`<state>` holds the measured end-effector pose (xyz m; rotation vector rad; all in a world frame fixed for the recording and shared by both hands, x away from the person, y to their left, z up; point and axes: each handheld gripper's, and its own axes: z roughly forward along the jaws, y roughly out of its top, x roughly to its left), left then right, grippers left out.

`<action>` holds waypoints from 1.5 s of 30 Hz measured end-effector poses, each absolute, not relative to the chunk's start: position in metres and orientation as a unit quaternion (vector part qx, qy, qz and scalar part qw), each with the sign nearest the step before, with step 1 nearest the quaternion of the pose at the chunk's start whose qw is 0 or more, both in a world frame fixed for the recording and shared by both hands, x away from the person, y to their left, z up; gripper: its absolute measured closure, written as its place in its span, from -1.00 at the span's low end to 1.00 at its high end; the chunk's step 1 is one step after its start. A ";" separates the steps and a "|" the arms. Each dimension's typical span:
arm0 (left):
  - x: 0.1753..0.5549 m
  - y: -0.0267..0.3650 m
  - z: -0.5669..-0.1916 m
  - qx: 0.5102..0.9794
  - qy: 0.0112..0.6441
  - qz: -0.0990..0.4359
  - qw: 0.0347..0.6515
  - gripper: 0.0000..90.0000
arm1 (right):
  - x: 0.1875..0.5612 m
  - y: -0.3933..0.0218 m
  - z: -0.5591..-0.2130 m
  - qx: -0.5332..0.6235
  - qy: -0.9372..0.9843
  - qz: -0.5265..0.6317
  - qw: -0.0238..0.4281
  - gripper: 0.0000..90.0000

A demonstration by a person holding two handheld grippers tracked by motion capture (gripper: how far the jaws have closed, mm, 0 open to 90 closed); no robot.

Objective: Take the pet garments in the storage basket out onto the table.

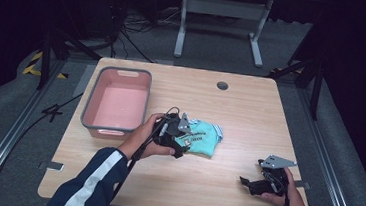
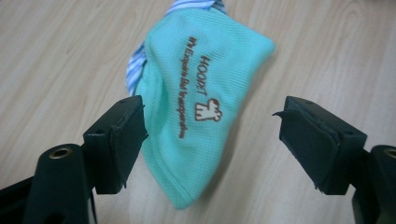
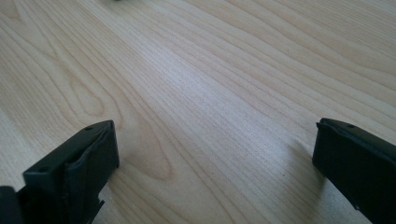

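A folded teal garment [image 1: 204, 138] with brown print lies on the wooden table [image 1: 250, 119], a blue-and-white striped layer [image 1: 219, 132] peeking out at its far edge. In the left gripper view the teal garment [image 2: 196, 93] rests flat on the wood between and beyond the jaws, the striped layer [image 2: 134, 71] at its side. My left gripper [image 1: 181, 146] [image 2: 210, 122] stands open just over the garment's near end, and its pads do not press on the cloth. My right gripper [image 1: 246, 184] [image 3: 215, 136] is open near the front right of the table, with bare wood between its fingers.
A pink bin with a grey rim [image 1: 89, 102] stands at the table's left side, with nothing in it. A round cable hole [image 1: 222, 85] sits at the back of the table. A metal stand [image 1: 224, 9] is on the floor beyond.
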<state>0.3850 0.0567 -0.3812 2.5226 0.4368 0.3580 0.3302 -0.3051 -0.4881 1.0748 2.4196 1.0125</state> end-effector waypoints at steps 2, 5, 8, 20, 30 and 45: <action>0.382 0.061 -0.382 0.939 0.160 0.136 0.273 -0.52 | 0.330 -0.305 -0.488 0.374 0.844 0.353 0.153 -0.99; 0.377 0.067 -0.383 0.942 0.154 0.132 0.268 -0.53 | 0.330 -0.305 -0.488 0.374 0.844 0.353 0.153 -0.99; 0.371 0.073 -0.383 0.942 0.154 0.135 0.267 -0.51 | 0.330 -0.305 -0.488 0.374 0.844 0.353 0.153 -0.99; 0.352 0.098 -0.394 0.952 0.131 0.128 0.245 -0.49 | 0.330 -0.305 -0.488 0.374 0.844 0.353 0.153 -0.99; 0.342 0.123 -0.408 0.955 0.138 0.128 0.228 -0.48 | 0.330 -0.305 -0.488 0.374 0.844 0.353 0.153 -0.99; 0.329 0.163 -0.433 0.959 0.144 0.143 0.198 -0.53 | 0.330 -0.305 -0.488 0.375 0.844 0.352 0.154 -0.99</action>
